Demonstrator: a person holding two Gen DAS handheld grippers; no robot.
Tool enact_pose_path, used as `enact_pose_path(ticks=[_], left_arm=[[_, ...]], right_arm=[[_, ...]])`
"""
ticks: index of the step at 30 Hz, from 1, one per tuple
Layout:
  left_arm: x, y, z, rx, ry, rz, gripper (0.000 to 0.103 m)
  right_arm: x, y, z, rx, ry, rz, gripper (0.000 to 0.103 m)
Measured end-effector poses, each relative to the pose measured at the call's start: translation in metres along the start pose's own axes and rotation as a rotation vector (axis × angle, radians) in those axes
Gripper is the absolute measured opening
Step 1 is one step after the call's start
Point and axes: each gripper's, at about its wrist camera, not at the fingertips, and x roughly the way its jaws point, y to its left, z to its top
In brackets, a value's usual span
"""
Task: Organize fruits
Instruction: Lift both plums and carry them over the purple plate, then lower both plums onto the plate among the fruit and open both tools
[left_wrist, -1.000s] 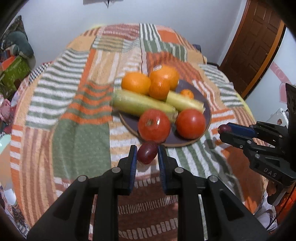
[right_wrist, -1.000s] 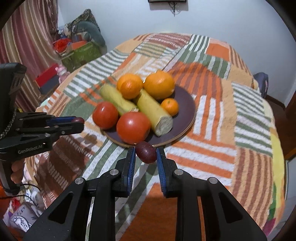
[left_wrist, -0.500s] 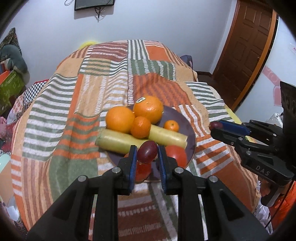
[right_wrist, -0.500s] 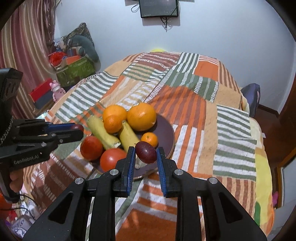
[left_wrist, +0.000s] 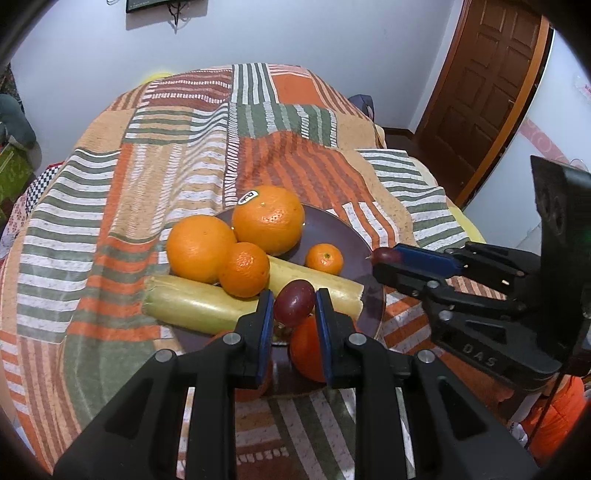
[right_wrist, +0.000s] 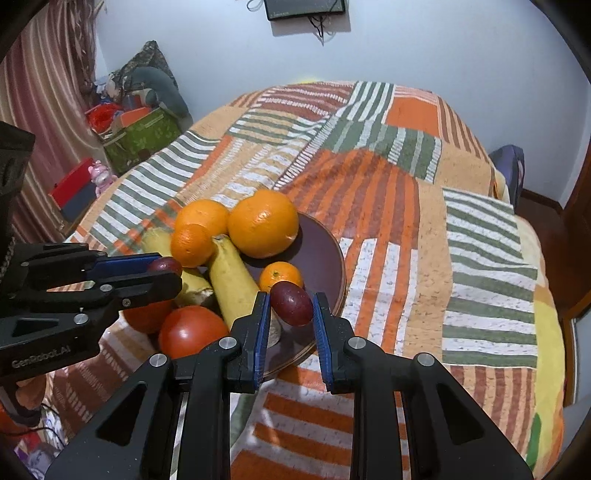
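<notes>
Fingers (left_wrist: 266, 314) of the left gripper (left_wrist: 294, 314) pinch a dark red grape (left_wrist: 294, 308) over the plate's (left_wrist: 354, 236) near edge; the right gripper (right_wrist: 290, 312) clamps a second grape (right_wrist: 291, 302) likewise, above the plate's bare right side. Both seem lifted clear for dropping beside the oranges (left_wrist: 267, 219), tomatoes (right_wrist: 194, 332) and corn (left_wrist: 199, 304) piled on the bed (left_wrist: 155, 155).

Looking forward and down from the left gripper (left_wrist: 293, 314), sitting close over the near rim of the plate (left_wrist: 354, 243) and catching the right gripper (left_wrist: 384, 256) at the right edge. Looking from the right gripper (right_wrist: 290, 306) down over the plate (right_wrist: 328, 251), with the left gripper (right_wrist: 166, 267) showing at left. Sharing the plate, oranges (left_wrist: 267, 219) (right_wrist: 263, 223) and striped blanket (left_wrist: 147, 173) (right_wrist: 369, 206).
</notes>
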Motion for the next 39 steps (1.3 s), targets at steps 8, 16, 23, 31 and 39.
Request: enact_pose_path(ticks=[8, 16, 23, 31, 39], left_arm=[[0.018, -0.001, 0.003, 0.010, 0.025, 0.014, 0.022], [0.023, 0.000, 0.001, 0.001, 0.034, 0.015, 0.022], [0.010, 0.005, 0.000, -0.023, 0.004, 0.023, 0.036], [-0.040, 0.011, 0.000, -0.069, -0.094, 0.023, 0.036], [-0.126, -0.001, -0.002, -0.066, -0.286, 0.054, 0.036]], right_arm=[[0.015, -0.007, -0.004, 0.015, 0.035, 0.010, 0.022], [0.019, -0.009, -0.004, 0.017, 0.050, 0.015, 0.022], [0.011, -0.010, -0.003, 0.025, 0.044, 0.008, 0.022], [-0.034, -0.002, 0.008, 0.010, -0.050, -0.023, 0.023], [-0.109, 0.023, 0.019, -0.018, -0.227, -0.044, 0.023]])
